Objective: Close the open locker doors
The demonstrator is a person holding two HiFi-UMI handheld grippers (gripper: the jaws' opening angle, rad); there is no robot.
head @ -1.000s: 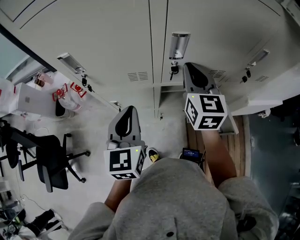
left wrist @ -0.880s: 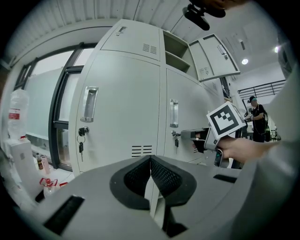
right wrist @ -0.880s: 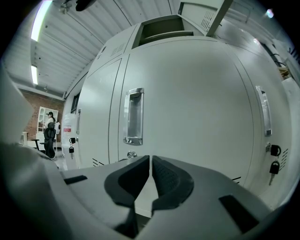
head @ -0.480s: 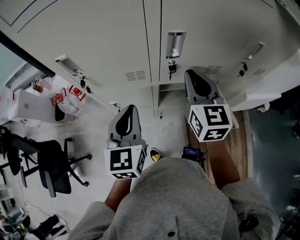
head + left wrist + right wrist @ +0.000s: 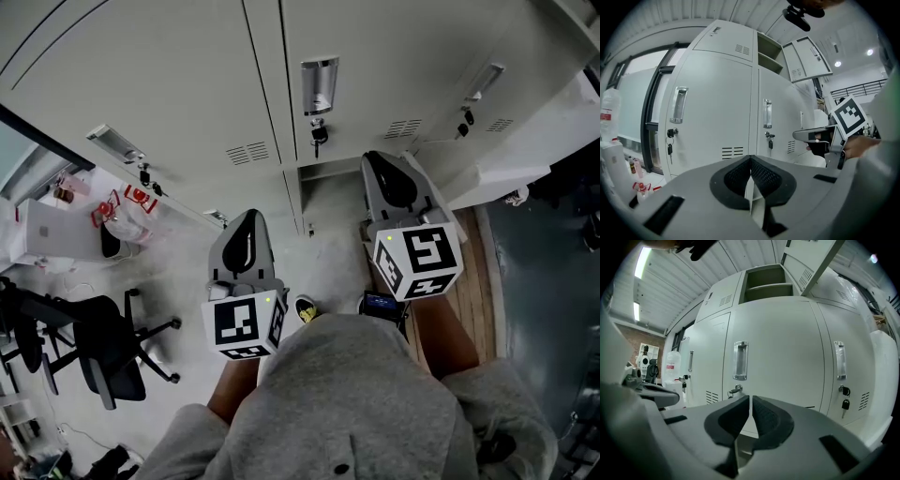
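The left gripper (image 5: 750, 164) and right gripper (image 5: 750, 401) are both pressed together and empty. The open locker door (image 5: 813, 258) stands high above the right gripper. It is probably light, stiff sheet metal, so push it near its free edge.

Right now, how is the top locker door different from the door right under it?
The top door is swung open, showing a shelf inside; the lower door is shut. The top door sits high overhead; the lower door is level with the right gripper. Both are pale grey metal.
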